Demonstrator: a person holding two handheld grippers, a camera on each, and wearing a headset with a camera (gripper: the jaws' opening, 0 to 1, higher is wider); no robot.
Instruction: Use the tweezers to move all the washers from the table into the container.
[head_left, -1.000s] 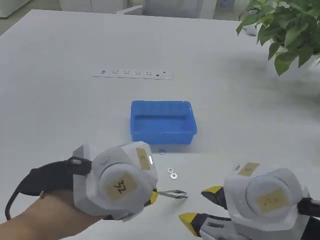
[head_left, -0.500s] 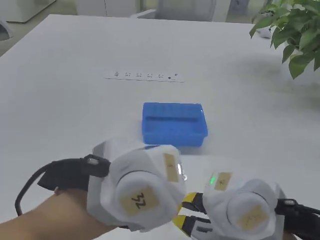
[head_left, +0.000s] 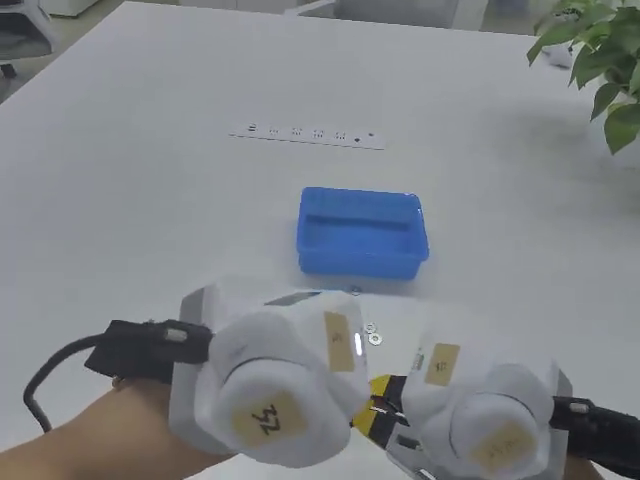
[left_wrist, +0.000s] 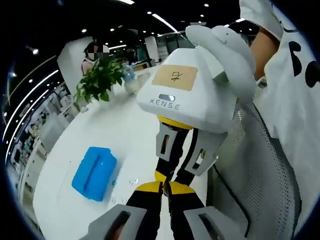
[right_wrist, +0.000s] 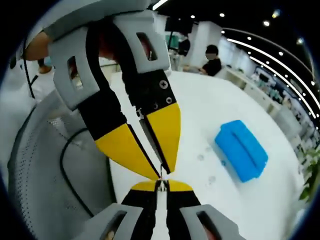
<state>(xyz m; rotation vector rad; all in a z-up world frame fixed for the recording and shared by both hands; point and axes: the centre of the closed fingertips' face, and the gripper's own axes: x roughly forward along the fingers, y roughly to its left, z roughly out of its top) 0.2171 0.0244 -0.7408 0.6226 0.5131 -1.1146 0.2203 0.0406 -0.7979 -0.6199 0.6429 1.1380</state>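
left hand-held gripper (left_wrist: 166, 188): jaws clamped on tweezers (right_wrist: 148, 135) | right hand-held gripper (right_wrist: 161, 186): jaws pinched on tweezers' tip, nose-to-nose with left

White table (head_left: 150, 200), power strip (head_left: 307, 135) lying on it, leafy plant (head_left: 588, 52) at far right

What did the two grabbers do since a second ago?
The right gripper swung in toward the left gripper, and its open jaws shut on the tip of the tweezers that the left gripper holds, so they meet nose to nose. The washers and the blue container stayed put on the table.
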